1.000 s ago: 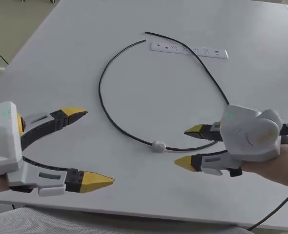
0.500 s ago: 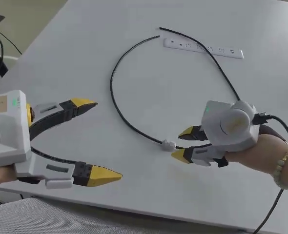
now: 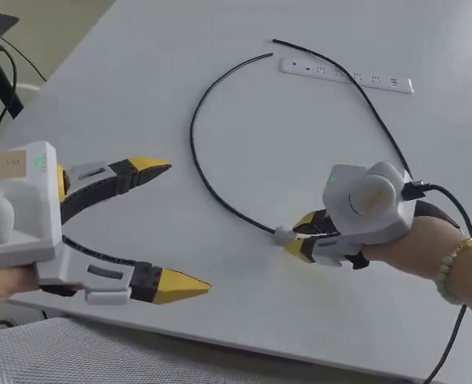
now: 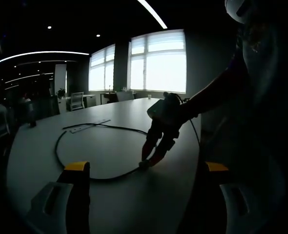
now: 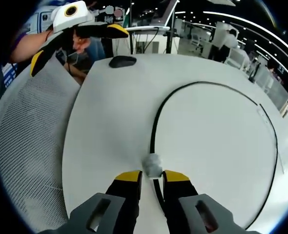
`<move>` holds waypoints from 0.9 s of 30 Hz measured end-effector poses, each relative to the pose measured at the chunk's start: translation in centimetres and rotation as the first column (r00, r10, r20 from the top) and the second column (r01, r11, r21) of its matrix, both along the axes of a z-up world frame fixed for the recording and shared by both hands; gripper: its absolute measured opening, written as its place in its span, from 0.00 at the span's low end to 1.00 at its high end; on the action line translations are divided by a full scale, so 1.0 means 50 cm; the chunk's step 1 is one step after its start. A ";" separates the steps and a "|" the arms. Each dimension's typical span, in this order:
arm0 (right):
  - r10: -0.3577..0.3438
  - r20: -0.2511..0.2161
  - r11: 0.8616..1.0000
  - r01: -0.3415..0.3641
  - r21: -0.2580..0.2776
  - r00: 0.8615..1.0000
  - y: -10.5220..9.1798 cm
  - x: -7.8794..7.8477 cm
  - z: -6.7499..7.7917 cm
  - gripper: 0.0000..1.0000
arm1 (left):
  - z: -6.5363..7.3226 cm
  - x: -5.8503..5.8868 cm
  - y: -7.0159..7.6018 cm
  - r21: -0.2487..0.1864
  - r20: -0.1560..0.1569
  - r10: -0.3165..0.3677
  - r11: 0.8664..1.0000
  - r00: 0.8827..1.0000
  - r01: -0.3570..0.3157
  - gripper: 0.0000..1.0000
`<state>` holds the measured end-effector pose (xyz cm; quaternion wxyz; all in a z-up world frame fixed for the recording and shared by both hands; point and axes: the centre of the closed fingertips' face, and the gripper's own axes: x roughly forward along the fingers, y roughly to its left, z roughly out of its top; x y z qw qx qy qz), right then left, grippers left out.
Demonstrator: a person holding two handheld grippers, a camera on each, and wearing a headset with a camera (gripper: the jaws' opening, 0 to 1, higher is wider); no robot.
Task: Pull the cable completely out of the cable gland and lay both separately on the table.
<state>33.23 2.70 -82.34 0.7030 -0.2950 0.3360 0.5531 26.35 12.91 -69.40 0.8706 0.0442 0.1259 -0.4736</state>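
Left gripper (image 3: 168,224): nearest to the body, held over the near table (image 3: 100,104) edge. Jaws spread wide, nothing between them. Mesh chair (image 3: 100,352) is below and behind it.

Right gripper (image 3: 300,233): further in, tips down close to the tabletop. Jaws drawn close together with a narrow gap left. In the right gripper view the gap is wider than the cable, so this is not a pinch.

Gland (image 3: 283,235): small and pale, lying on the table just ahead of the right gripper's tips, very close to them. Cannot tell whether they touch. It is well ahead of the left gripper's open jaws, roughly on their centre line in the left gripper view.

Cable (image 3: 193,132): thin and black, threaded through the gland. One run passes back between the right gripper's jaws and under its body. The other run leaves the gland's far side and curves away ahead of the tips. Together they make one big loop flat on the table, and the two free ends nearly meet at its far side.

Strip (image 3: 346,75): white power strip, farthest item, just beyond the cable ends. One cable run lies across it.
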 end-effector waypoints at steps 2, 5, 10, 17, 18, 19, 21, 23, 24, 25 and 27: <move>-0.005 -0.005 1.000 0.005 0.000 1.000 0.001 0.001 0.000 0.13 | 0.000 0.001 0.001 -0.002 -0.003 0.002 1.000 1.000 -0.002 0.96; -0.005 -0.003 1.000 0.005 -0.001 1.000 0.003 0.004 -0.001 0.11 | -0.001 0.001 0.001 0.002 -0.004 0.002 1.000 1.000 -0.002 0.96; -0.002 -0.006 1.000 0.002 -0.006 1.000 0.003 0.006 -0.006 0.10 | -0.003 0.002 -0.003 0.006 -0.006 -0.006 1.000 1.000 0.006 0.95; 0.023 0.034 1.000 -0.023 -0.005 0.999 0.000 0.008 0.008 0.09 | -0.006 0.009 -0.011 0.018 -0.007 -0.021 1.000 1.000 0.022 0.94; 0.022 0.040 1.000 -0.022 -0.004 0.999 -0.001 0.009 0.012 0.09 | -0.005 0.011 -0.013 0.020 -0.003 -0.023 1.000 1.000 0.023 0.93; 0.020 0.042 1.000 -0.021 0.000 0.999 -0.003 0.009 0.018 0.09 | -0.003 0.013 -0.015 0.022 0.001 -0.025 0.999 1.000 0.025 0.93; 0.017 0.052 1.000 -0.018 0.007 0.999 -0.006 0.010 0.030 0.09 | -0.001 0.018 -0.020 0.025 0.004 -0.027 0.999 1.000 0.027 0.93; 0.019 0.075 1.000 -0.019 0.006 0.997 -0.012 0.013 0.044 0.09 | 0.004 0.023 -0.026 0.025 0.012 -0.032 0.999 0.999 0.031 0.93; 0.018 0.073 1.000 -0.018 0.005 0.997 -0.015 0.013 0.049 0.09 | 0.006 0.024 -0.029 0.024 0.014 -0.035 0.999 0.999 0.035 0.92; 0.014 0.072 1.000 -0.015 0.002 0.997 -0.018 0.013 0.054 0.08 | 0.009 0.025 -0.033 0.025 0.018 -0.039 0.999 0.999 0.038 0.92; 0.017 0.086 1.000 -0.017 0.005 0.996 -0.023 0.013 0.071 0.08 | 0.014 0.029 -0.042 0.027 0.028 -0.052 0.998 0.998 0.052 0.91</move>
